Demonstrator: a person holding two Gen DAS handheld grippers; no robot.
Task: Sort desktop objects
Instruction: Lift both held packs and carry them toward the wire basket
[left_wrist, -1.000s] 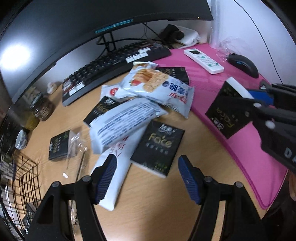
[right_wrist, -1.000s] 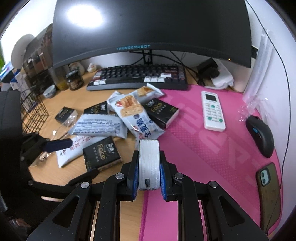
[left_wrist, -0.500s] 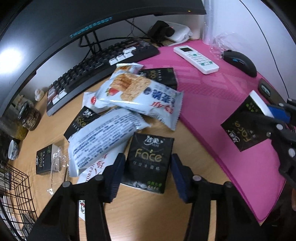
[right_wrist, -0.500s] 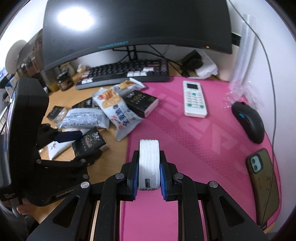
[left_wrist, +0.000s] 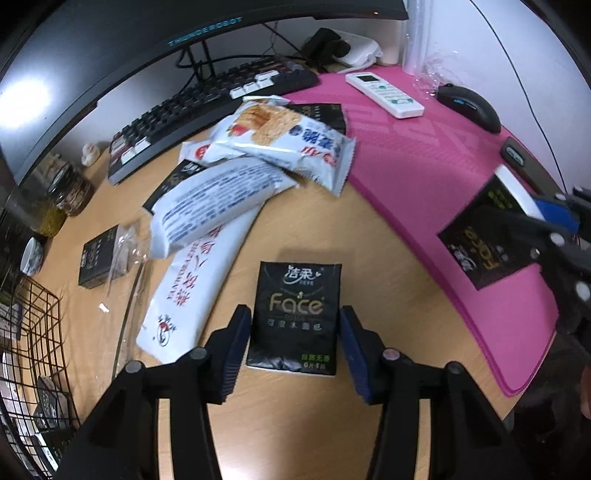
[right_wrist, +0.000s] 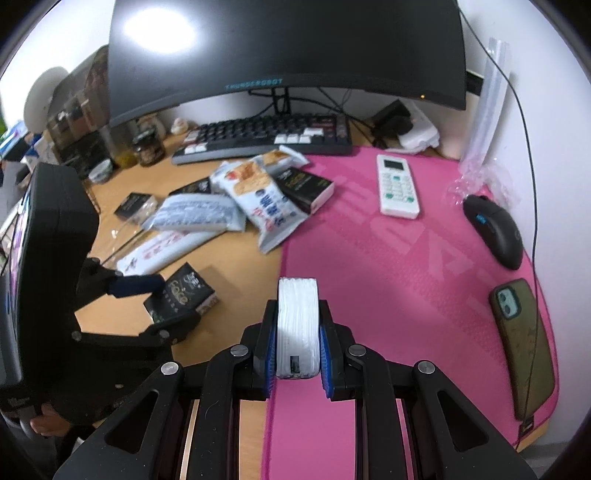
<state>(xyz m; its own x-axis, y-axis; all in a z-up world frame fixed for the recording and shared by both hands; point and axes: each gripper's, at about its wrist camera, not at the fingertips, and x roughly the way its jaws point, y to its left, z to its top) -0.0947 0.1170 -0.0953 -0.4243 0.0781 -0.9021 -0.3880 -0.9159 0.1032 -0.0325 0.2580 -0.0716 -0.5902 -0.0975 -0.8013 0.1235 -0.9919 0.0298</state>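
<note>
My left gripper (left_wrist: 293, 345) is spread around a black tissue pack (left_wrist: 294, 314) lying on the table (left_wrist: 388, 266), pads not touching; my right gripper (right_wrist: 297, 350) clamps another tissue pack (right_wrist: 297, 325) above the pink mat (right_wrist: 388, 266).

A pale wooden tabletop (right_wrist: 236, 266) runs up to a white wall (right_wrist: 546, 74), with a dark curved monitor (right_wrist: 284, 48) standing before that wall, a lamp's glare mirrored on its screen.

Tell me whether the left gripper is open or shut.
Open. The left gripper straddles the black tissue pack lying flat; gaps show beside both pads.
</note>
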